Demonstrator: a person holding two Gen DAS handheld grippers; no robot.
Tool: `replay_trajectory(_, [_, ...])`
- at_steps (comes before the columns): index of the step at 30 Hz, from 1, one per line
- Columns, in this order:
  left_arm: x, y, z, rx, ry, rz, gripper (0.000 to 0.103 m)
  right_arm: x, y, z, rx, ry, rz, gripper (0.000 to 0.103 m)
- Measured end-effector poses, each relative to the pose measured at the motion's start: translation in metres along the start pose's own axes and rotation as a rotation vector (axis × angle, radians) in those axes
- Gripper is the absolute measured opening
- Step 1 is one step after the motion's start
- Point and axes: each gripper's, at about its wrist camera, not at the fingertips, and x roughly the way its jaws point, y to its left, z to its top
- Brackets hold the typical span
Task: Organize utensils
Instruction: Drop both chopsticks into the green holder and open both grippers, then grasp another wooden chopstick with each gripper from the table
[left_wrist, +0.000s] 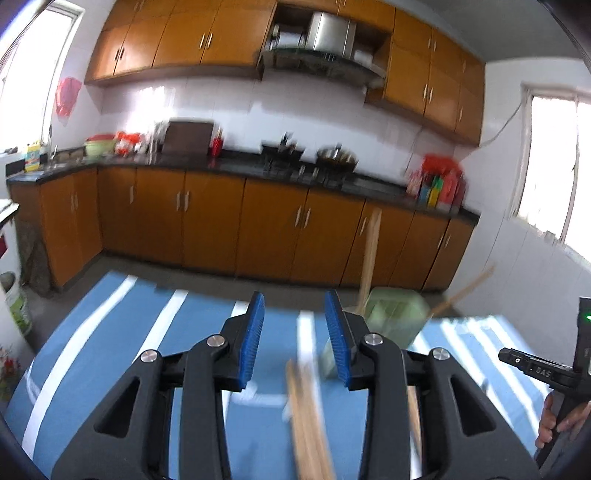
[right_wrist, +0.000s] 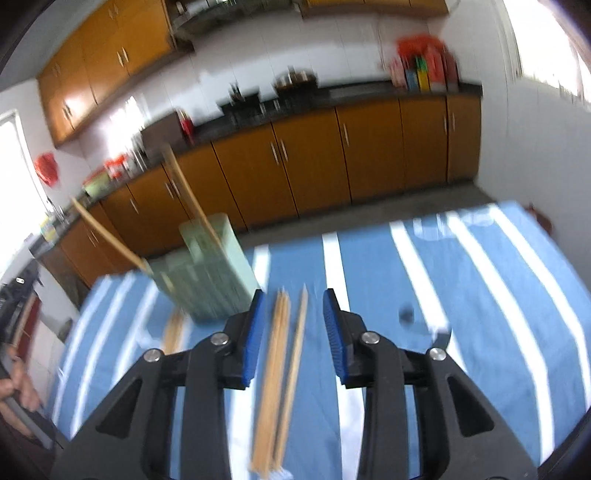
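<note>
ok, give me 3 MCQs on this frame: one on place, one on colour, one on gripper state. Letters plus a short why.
1. Where does the green utensil holder stand?
A. on the striped cloth
B. on the kitchen counter
C. on the floor

2. What colour are the gripper pads?
A. red
B. blue
C. white

3. How are the jaws of the right gripper set?
A. shut on the holder
B. shut with nothing between them
C. apart, with loose chopsticks below the gap

Answers:
1 A: its base sits on the blue-and-white striped cloth.
2 B: both pads are blue ribbed strips.
3 C: the pads stand clear of the chopsticks lying on the cloth.
</note>
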Motion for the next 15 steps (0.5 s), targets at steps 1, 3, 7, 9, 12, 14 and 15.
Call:
replay_trajectory(1, [0.003, 0.006, -0.013, 0.002, 0.035, 0.012, 0.036, 0.012, -0.001, -0.014, 0.0, 0.04, 0.005, 0.03])
replay_trajectory(3, [0.007, 0.015, -0.03, -0.001, 0.08, 0.025, 0.035, 0.032, 0.002, -0.038, -0.009, 0.102, 0.012, 0.022])
replay_trajectory(7, [0.017, 0.032, -0.07, -0.036, 0.191, 0.047, 0.035, 0.058, 0.007, -0.076, -0.02, 0.182, 0.026, 0.018])
replay_trajectory(9, [0.02, 0.036, -0.08, -0.049, 0.219, 0.048, 0.035, 0.063, 0.015, -0.088, -0.037, 0.194, 0.024, 0.018])
replay_trajectory(12, [0.024, 0.036, -0.094, -0.06, 0.259, 0.037, 0.035, 0.07, 0.024, -0.096, -0.064, 0.199, 0.011, 0.018])
replay_trajectory(14, [0.026, 0.036, -0.103, -0.06, 0.277, 0.025, 0.035, 0.073, 0.028, -0.098, -0.08, 0.2, -0.003, 0.018])
replay_trajectory(15, [0.027, 0.034, -0.106, -0.06, 0.285, 0.02, 0.035, 0.073, 0.029, -0.099, -0.09, 0.191, -0.016, 0.017])
